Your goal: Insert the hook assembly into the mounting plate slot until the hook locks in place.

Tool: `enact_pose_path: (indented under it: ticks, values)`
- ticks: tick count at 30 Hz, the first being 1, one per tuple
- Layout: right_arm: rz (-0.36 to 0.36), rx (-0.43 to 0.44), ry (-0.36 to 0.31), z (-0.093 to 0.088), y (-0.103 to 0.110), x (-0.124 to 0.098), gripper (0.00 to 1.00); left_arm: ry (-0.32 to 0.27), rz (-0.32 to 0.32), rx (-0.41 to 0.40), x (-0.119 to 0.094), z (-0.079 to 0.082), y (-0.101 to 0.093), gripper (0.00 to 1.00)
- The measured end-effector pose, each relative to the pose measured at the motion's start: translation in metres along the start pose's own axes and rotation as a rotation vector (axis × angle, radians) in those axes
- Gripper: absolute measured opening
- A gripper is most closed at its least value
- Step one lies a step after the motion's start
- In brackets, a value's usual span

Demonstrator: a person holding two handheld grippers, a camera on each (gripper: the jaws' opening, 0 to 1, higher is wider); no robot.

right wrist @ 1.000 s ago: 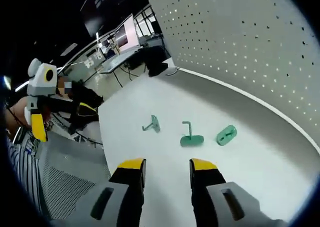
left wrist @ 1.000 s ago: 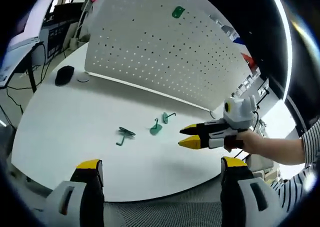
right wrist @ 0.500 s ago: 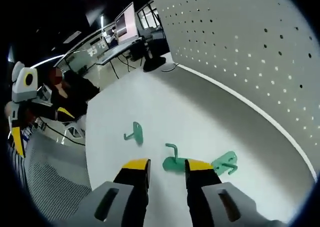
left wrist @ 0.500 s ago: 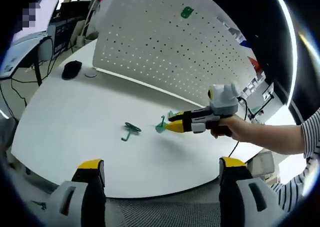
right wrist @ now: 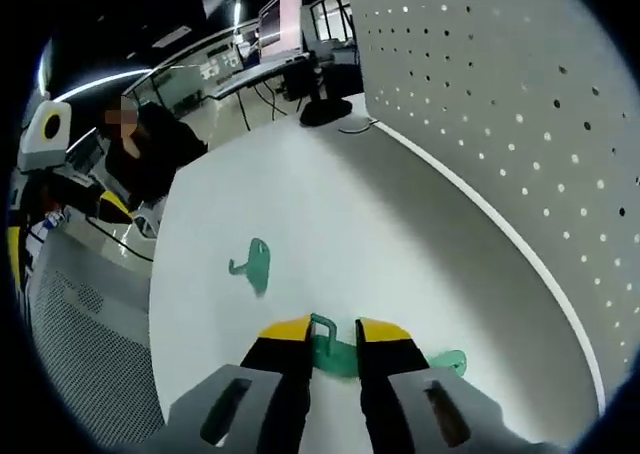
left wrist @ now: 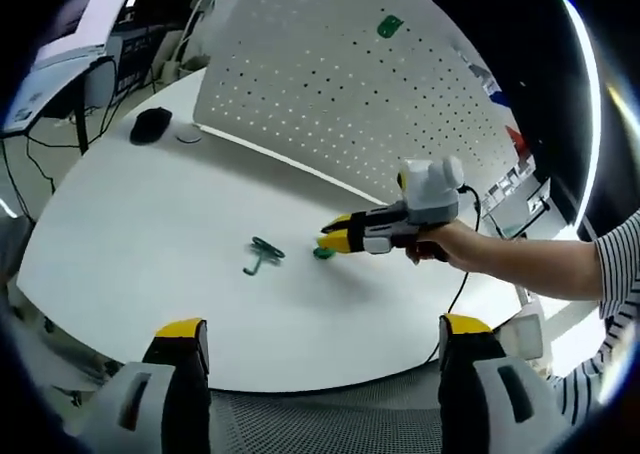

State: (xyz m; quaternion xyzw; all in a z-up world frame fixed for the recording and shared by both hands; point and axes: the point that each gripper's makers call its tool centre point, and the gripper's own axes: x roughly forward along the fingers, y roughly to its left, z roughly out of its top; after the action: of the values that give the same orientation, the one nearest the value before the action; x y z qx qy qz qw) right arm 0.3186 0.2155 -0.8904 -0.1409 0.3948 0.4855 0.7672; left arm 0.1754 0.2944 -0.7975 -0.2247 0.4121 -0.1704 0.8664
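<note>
Standing at the far side of the round white table (left wrist: 150, 224), the white pegboard (left wrist: 330, 94) carries one green plate (left wrist: 389, 26) high up near its top edge; whether that is the mounting plate meant by the task cannot be told.

Risks, as judged:
- The pieces are small and light on a smooth tabletop. A closing jaw that meets the green hook piece (right wrist: 330, 346) off-centre could push it along instead of pinching it.
- A grip on the upright stem alone could let the piece swivel, and a swivelled hook would meet the slot crooked and jam short of locking.
- A second green piece (right wrist: 450, 360) lies just beside the right jaw and could be knocked away toward the pegboard foot.
- The third green hook (right wrist: 250, 266) lies apart, nearer the table's edge; a careless sweep could send it off.

Pose:
- The right gripper (right wrist: 330, 329) is held low over the table, jaws narrowly apart, with the hook piece's stem standing in the gap. Contact is not clear, so no grip is assumed.
- In the left gripper view it is seen reaching in from the right, a hand (left wrist: 440, 246) around its handle and a striped sleeve (left wrist: 615, 274) behind.
- The left gripper (left wrist: 315, 334) is held back off the near table edge, jaws wide apart, nothing between them.
</note>
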Motion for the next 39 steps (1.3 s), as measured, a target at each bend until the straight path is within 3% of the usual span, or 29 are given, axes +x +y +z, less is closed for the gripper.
enact_pose_path:
  ticks: [3,6,16,29,36,39]
  values:
    - [0.021,0.024,0.004,0.000,0.001,0.002,0.12,0.002,0.002,-0.003,0.002,0.000,0.001,0.97]
    - [0.030,-0.014,0.021,-0.002,0.004,0.004,0.08,0.006,-0.001,-0.001,0.003,-0.001,0.000,0.97]
    - [0.052,-0.021,0.022,0.003,0.010,0.004,0.02,0.021,-0.010,0.002,0.005,-0.005,-0.001,0.97]
    - [0.066,0.012,0.021,0.004,0.019,0.000,0.00,0.018,-0.007,0.009,0.001,-0.004,0.000,0.97]
    - [0.054,0.083,-0.019,0.014,0.015,-0.007,0.00,0.002,-0.024,0.034,-0.003,0.004,-0.015,0.97]
    - [0.046,0.188,-0.070,0.024,0.010,-0.013,0.00,0.007,-0.030,0.044,-0.003,0.003,-0.017,0.97]
